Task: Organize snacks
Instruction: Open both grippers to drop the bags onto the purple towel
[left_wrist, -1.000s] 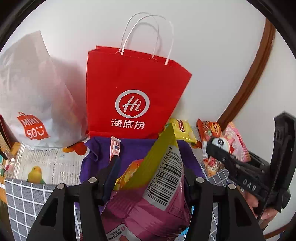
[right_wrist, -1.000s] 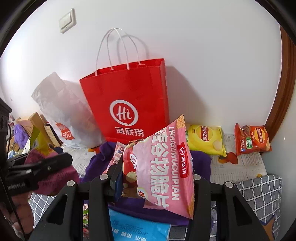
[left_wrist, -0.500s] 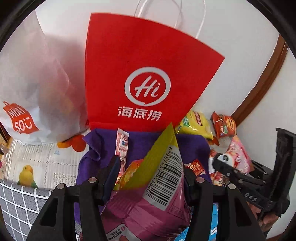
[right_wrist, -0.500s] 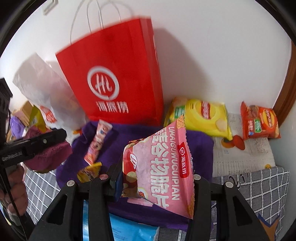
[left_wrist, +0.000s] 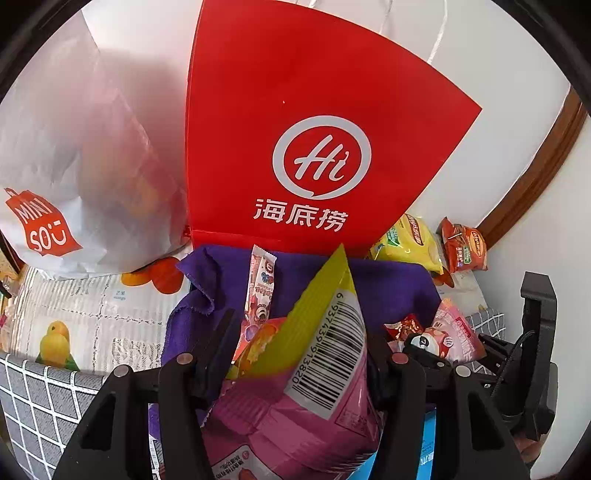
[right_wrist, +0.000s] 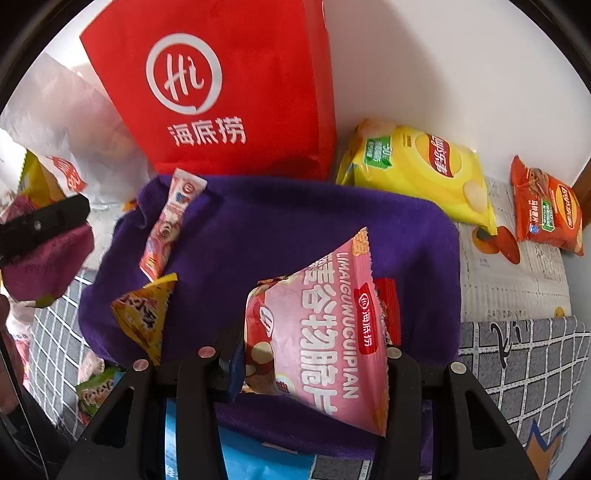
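— What is each gripper holding?

— The left gripper (left_wrist: 301, 354) clamps a magenta snack bag (left_wrist: 295, 413); the right gripper (right_wrist: 314, 354) clamps a pink crisp packet (right_wrist: 317, 332), both above a purple cloth (right_wrist: 295, 221).

— Anything only one view shows?

— Only the right view shows a small yellow packet (right_wrist: 144, 314) left of the fingers.

Open purple cloth (right_wrist: 295, 229) ahead; red bag (right_wrist: 229, 92) behind

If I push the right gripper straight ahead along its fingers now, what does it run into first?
Probably the purple cloth: the right gripper, shut on the pink snack bag, points across it toward the red paper bag behind. Depth is unclear, so the pink bag's tip could touch first.
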